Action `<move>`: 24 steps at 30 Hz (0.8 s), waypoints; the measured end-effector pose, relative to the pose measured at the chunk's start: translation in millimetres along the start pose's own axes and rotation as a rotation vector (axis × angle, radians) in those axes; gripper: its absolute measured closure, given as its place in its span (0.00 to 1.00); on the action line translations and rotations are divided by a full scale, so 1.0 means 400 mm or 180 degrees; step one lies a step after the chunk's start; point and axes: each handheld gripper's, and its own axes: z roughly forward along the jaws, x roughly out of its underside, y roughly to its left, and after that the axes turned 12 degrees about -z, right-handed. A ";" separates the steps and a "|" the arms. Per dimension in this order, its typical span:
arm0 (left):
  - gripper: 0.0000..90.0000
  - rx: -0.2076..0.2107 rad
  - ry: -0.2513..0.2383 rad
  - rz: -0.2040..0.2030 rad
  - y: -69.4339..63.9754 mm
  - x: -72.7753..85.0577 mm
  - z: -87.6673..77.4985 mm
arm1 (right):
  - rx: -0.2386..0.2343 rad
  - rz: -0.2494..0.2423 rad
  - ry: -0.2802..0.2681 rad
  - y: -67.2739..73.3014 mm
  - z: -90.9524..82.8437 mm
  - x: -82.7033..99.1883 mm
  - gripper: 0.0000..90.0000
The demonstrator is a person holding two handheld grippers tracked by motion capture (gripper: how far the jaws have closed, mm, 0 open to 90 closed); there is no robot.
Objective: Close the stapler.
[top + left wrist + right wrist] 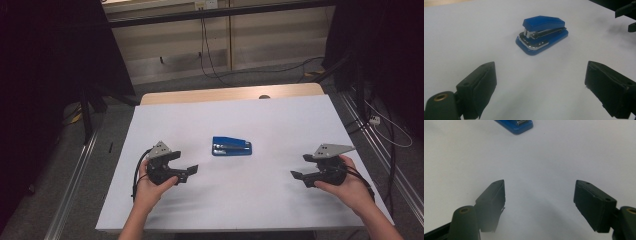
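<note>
Right now a blue stapler [231,146] lies flat near the middle of the white worktop [280,120], just below centre of the high view, its long side running left to right. Lower left in that view, the left tool [189,172] sits in a hand [150,187], jaws pointing right toward the stapler but apart from it, with bare worktop between. Lower right, the right tool [299,172] is held in the other hand [350,190], jaws pointing left, and it stands farther from the stapler than the left one. From the left gripper view the stapler [542,33] shows in the upper middle, ahead of the jaws, which stand wide apart with nothing between them; the other tool's tips [627,17] peek in at the upper right corner. From the right gripper view the jaws are also spread wide and hold nothing, and an end of the stapler [516,125] shows at the top edge, left of centre.
</note>
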 end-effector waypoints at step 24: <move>0.11 -0.0110 0.0020 0.0017 0.031 0.044 -0.072 | 0.0062 0.0015 0.0005 0.008 -0.032 0.029 0.28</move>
